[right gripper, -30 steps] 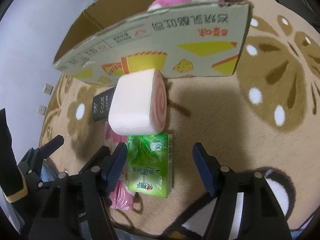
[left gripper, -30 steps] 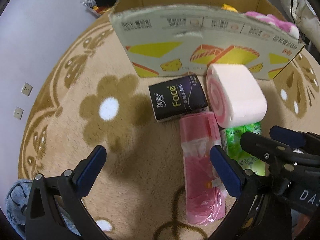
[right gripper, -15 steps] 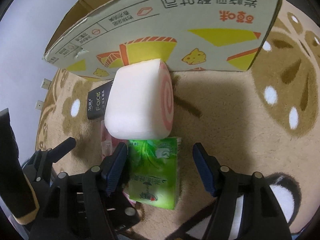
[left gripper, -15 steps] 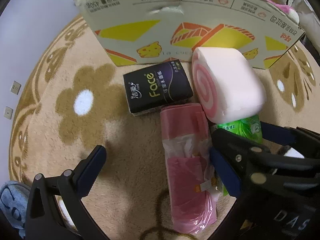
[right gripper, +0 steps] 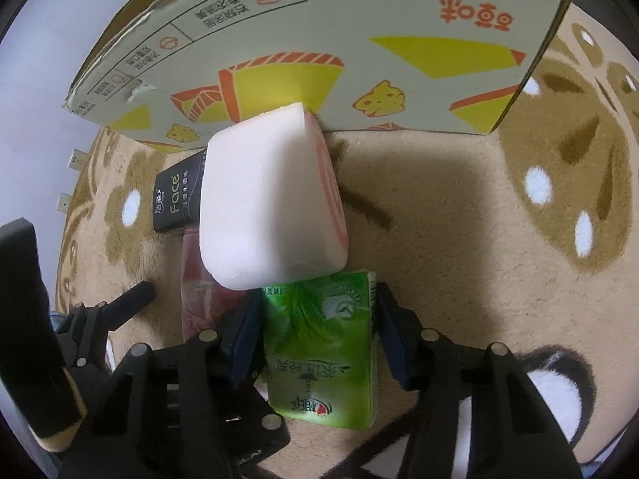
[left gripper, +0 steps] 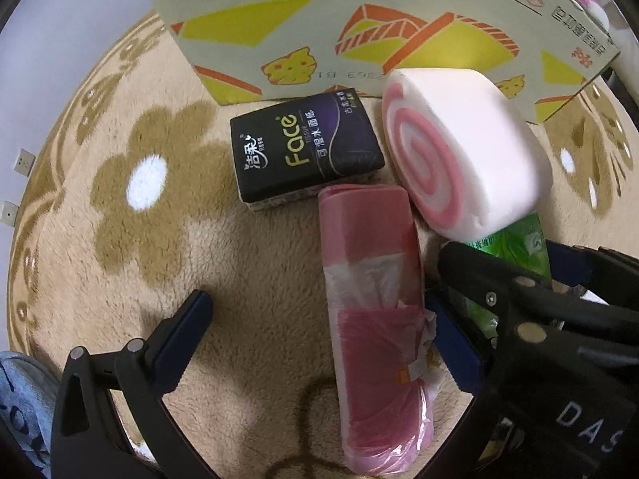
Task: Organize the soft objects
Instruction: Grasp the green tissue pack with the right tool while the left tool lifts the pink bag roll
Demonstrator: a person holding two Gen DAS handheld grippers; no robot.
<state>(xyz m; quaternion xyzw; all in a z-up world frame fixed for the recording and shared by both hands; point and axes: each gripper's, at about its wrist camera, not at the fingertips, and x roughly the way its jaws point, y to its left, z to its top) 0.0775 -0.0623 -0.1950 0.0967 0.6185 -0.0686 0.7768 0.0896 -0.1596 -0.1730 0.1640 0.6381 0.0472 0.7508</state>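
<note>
Squeezing the green tissue pack (right gripper: pixel 319 343) between its long sides, your right gripper (right gripper: pixel 315 335) has narrowed until both blue pads touch the wrapper, so it appears to hold the pack, which lies flat on the beige rug (right gripper: pixel 459 239). The far end of the pack is partly under the pink-and-white swirl roll cushion (right gripper: pixel 267 207), which leans over it and stands just in front of the cardboard box (right gripper: pixel 319 40).

I judge this pack to be light and soft. The plastic film is probably smooth and a little slippery, and the tissues inside give way under pressure. So please grip the middle of the long sides, where you are now, and not the corners, which can crumple and slide out. A firm but moderate pressure should be enough. When you lift, the cushion may tip or drag with the pack, because it rests against it.

Your left gripper (left gripper: pixel 319 339) is wide open, with one finger on the bare rug and the other beside the pink roll of plastic bags (left gripper: pixel 375 291), which lies between the fingers. This roll looks loose and floppy, so take it across its middle. The black Face tissue pack (left gripper: pixel 303 151) lies just beyond it, near the box.
</note>
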